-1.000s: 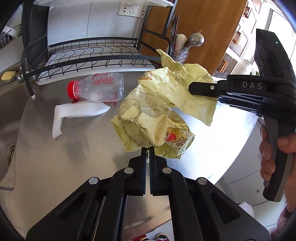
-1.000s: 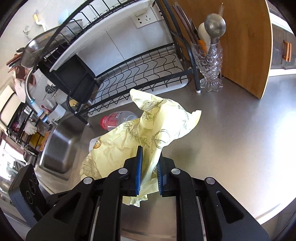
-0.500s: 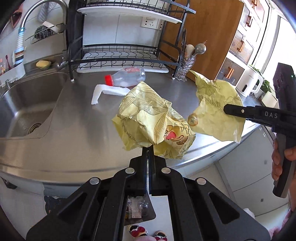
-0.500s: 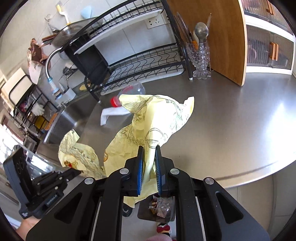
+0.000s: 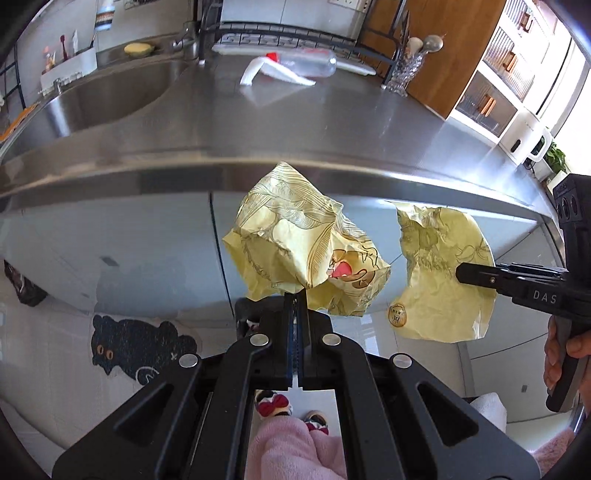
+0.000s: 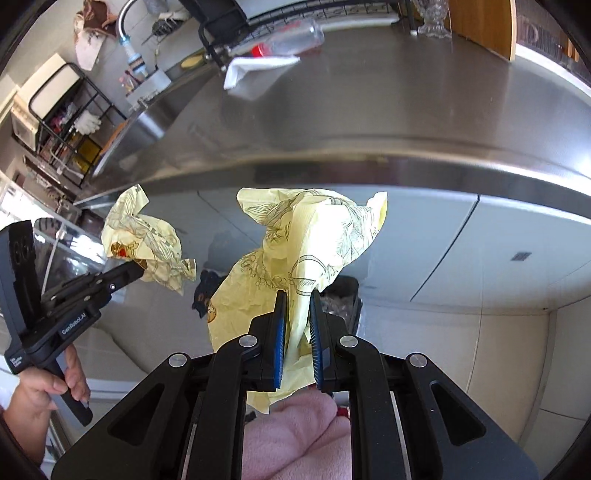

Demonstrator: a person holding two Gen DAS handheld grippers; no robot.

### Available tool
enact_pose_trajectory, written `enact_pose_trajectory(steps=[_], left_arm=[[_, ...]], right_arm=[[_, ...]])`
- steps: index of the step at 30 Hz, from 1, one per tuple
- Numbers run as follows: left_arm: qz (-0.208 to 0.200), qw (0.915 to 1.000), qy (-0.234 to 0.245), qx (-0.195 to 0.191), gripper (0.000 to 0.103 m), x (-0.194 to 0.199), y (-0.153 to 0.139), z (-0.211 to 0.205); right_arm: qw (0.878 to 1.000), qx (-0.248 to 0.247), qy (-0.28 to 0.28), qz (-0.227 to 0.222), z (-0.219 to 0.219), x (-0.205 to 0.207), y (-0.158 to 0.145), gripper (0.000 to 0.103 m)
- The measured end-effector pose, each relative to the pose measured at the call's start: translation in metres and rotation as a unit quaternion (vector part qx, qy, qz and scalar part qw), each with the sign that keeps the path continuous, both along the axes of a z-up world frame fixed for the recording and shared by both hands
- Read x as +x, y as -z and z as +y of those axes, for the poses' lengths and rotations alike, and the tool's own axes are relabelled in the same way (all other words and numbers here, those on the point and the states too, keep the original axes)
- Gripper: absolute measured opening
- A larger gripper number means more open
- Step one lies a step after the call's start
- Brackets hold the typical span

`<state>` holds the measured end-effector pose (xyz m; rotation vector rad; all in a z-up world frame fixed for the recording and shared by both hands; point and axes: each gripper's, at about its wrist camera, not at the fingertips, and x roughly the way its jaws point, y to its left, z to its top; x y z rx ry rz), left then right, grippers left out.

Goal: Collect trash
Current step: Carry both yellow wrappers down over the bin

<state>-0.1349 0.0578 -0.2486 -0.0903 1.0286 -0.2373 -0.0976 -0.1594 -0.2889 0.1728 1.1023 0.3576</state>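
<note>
Wrappers [image 5: 306, 247] off counter; bin [image 6: 341, 301] right-view only

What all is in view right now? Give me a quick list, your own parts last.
crumpled wrapper: 1, yellow with line print, held off the counter edge
flatter wrapper: 1, yellow, held beside it over the floor
plastic bottle: 1, clear with red cap, lying far back on the counter
tissue: 1, white, in front of the bottle
counter: 1, steel, sink at left
dish rack: 1, black wire, rear
trash bin: 1, dark, on the floor, partly hidden
cat mat: 1, black, floor
left hand-held gripper: 1, black, shut on crumpled wrapper
right hand-held gripper: 1, black, shut on flatter wrapper
</note>
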Motion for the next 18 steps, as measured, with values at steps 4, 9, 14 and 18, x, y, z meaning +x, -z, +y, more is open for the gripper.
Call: enact_pose_trajectory(steps=[4, 9, 14, 18], left_arm=[[0.029, 0.9996, -0.007, 0.001, 0.0, 0.003, 0.033, 0.005], [0.045, 0.999, -0.006, 0.006, 0.0, 0.02, 0.068, 0.006], [0.061, 0.998, -0.001, 0.015, 0.0, 0.038, 0.113, 0.004], [0.079, 0.9966, 0.001, 0.021, 0.0, 0.051, 0.152, 0.004]], right_arm=[[0.999, -0.013, -0.007, 0.033, 0.011, 0.001, 0.039, 0.013], [0.998, -0.036, -0.028, 0.049, 0.028, 0.012, 0.076, 0.013], [0.996, -0.051, -0.032, 0.06, 0.044, 0.023, 0.118, 0.013], [0.995, -0.05, -0.024, 0.077, 0.052, 0.035, 0.156, 0.013]])
